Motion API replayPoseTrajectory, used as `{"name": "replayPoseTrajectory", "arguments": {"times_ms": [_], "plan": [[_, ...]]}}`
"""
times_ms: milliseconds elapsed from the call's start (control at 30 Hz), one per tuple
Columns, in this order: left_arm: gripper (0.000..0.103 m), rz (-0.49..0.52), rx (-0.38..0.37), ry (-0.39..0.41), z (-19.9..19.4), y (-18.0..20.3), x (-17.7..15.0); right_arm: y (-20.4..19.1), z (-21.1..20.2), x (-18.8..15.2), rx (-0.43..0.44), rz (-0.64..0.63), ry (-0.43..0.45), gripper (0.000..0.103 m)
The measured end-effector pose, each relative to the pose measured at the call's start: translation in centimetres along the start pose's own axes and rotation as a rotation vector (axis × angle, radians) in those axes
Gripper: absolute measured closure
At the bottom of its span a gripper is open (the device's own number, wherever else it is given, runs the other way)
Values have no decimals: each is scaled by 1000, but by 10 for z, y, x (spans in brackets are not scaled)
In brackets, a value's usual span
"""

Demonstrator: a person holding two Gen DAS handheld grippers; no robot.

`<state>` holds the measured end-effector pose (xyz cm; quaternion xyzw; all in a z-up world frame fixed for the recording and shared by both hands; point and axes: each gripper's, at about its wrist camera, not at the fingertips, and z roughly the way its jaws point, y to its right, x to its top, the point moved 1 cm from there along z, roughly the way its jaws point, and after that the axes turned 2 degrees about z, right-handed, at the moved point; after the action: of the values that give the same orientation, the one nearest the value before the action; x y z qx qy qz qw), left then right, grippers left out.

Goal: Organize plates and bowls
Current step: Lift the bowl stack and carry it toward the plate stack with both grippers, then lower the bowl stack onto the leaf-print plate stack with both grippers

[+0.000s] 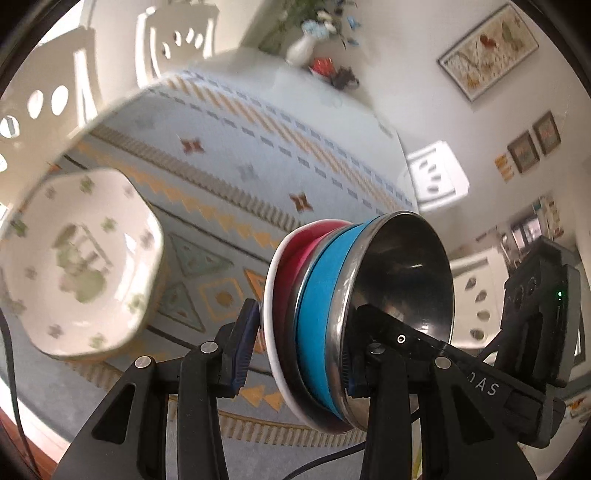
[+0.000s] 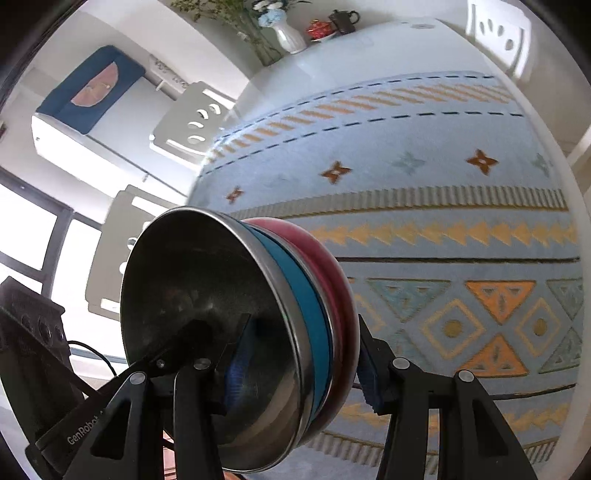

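Observation:
A stack is held between both grippers above the table: a steel bowl (image 1: 402, 273) with a blue band (image 1: 321, 314), on a red plate (image 1: 299, 254) with a white underside. My left gripper (image 1: 295, 354) is shut on one edge of the stack. My right gripper (image 2: 303, 358) is shut on the opposite edge, where the steel bowl (image 2: 207, 306), its blue band (image 2: 310, 325) and the red plate (image 2: 332, 280) show. A white bowl (image 1: 81, 266) with green clover print sits on the table to the left in the left wrist view.
The table carries a light blue patterned cloth (image 2: 424, 206). A white vase with flowers (image 2: 288, 33), a red dish and a dark teapot (image 2: 343, 18) stand at its far end. White chairs (image 1: 177, 40) ring the table.

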<state>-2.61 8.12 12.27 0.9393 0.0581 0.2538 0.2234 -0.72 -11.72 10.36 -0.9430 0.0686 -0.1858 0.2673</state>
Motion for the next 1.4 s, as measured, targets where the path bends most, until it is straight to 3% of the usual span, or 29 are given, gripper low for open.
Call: {"name": "replayPoseTrajectory", "arguments": {"times_ms": [300, 600, 1000, 1400], "plan": [[69, 20, 6, 61, -56, -51, 47, -87, 19, 10, 51, -71, 21, 53], [69, 98, -7, 15, -83, -126, 78, -156, 63, -8, 50, 5, 17, 53], [69, 128, -82, -122, -51, -189, 77, -177, 120, -28, -93, 70, -30, 53], [69, 120, -102, -193, -22, -220, 72, -167, 162, -35, -150, 152, -120, 53]]}}
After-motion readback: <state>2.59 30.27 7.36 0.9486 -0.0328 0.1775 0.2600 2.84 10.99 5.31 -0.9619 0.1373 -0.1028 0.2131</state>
